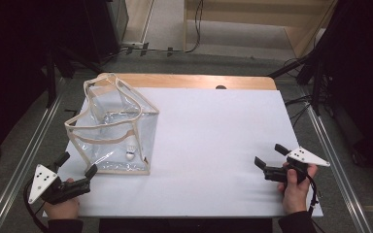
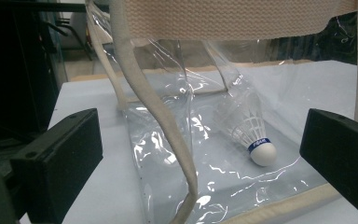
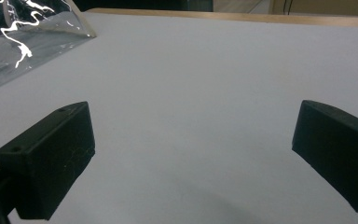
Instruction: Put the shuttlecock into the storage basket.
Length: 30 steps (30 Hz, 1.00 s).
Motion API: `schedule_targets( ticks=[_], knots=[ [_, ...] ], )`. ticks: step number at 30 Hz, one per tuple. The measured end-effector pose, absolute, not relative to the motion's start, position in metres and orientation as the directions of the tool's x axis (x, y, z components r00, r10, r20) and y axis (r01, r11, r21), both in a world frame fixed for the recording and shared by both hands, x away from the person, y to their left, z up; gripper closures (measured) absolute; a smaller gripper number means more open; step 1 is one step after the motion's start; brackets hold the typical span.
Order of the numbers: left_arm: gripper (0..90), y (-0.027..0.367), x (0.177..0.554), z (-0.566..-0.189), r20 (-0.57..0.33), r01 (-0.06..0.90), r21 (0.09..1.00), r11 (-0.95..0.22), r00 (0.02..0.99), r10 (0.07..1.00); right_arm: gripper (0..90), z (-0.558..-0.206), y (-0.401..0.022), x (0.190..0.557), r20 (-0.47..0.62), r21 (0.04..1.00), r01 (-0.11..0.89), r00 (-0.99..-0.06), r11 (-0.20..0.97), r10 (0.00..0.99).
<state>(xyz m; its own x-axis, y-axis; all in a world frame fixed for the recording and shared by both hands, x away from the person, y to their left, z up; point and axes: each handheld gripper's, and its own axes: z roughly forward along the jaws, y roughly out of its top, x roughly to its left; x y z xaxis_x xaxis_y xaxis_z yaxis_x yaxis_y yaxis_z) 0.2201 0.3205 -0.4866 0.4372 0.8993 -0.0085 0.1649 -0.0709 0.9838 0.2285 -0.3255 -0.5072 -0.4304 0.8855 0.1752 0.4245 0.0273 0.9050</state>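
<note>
Two grippers, one in each of my hands, rest near the front edge of the white table cover [image 1: 213, 136]. My left gripper [image 1: 76, 165] sits at the front left corner with its jaws spread wide and nothing between them; the jaw tips lie just beside the near bottom edge of the clear bag [image 1: 114, 128], and I cannot tell whether one of them touches it. My left hand [image 1: 62, 206] wraps the handle, and the grey three-cornered plate faces up.

The clear bag stands upright on the left part of the cover, its walls transparent plastic, its edges and two carrying straps [image 1: 104, 87] of cream webbing. The straps slump over the open top. Inside the bag, on its floor near the front right corner, lies a shuttlecock [image 1: 130, 152]. In the left gripper view the shuttlecock [image 2: 251, 135] is seen through the plastic, tilted on its side with the white cork tip toward me and a blue band just behind the cork; one cream strap [image 2: 154, 116] hangs down in front of the bag wall between my jaws.

My right gripper [image 1: 272, 156] is well apart from the bag, at the front right of the cover, held by my right hand [image 1: 296, 187]. Its jaws are likewise wide apart and empty over bare cover [image 3: 200, 93]; a corner of the bag [image 3: 32, 37] shows at the upper left of the right gripper view.
</note>
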Motion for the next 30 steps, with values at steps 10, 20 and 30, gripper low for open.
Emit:
schedule_targets(
  ticks=[10, 20, 30],
  knots=[
    [0.0, 0.321, 0.220, -0.487, -0.009, 0.165, 0.984, -0.071, 0.437, 0.899, 0.0, -0.509, -0.336, 0.220, 0.165, 0.906, 0.423, -0.407, 0.025, 0.898],
    [0.0, 0.320, 0.220, -0.487, -0.008, 0.165, 0.984, -0.071, 0.436, 0.900, 0.0, -0.509, -0.348, 0.212, 0.176, 0.907, 0.422, -0.384, 0.003, 0.906],
    [0.0, 0.320, 0.220, -0.487, -0.009, 0.164, 0.984, -0.070, 0.436, 0.900, 0.0, -0.510, -0.357, 0.205, 0.172, 0.913, 0.407, -0.371, -0.007, 0.913]
  ],
)
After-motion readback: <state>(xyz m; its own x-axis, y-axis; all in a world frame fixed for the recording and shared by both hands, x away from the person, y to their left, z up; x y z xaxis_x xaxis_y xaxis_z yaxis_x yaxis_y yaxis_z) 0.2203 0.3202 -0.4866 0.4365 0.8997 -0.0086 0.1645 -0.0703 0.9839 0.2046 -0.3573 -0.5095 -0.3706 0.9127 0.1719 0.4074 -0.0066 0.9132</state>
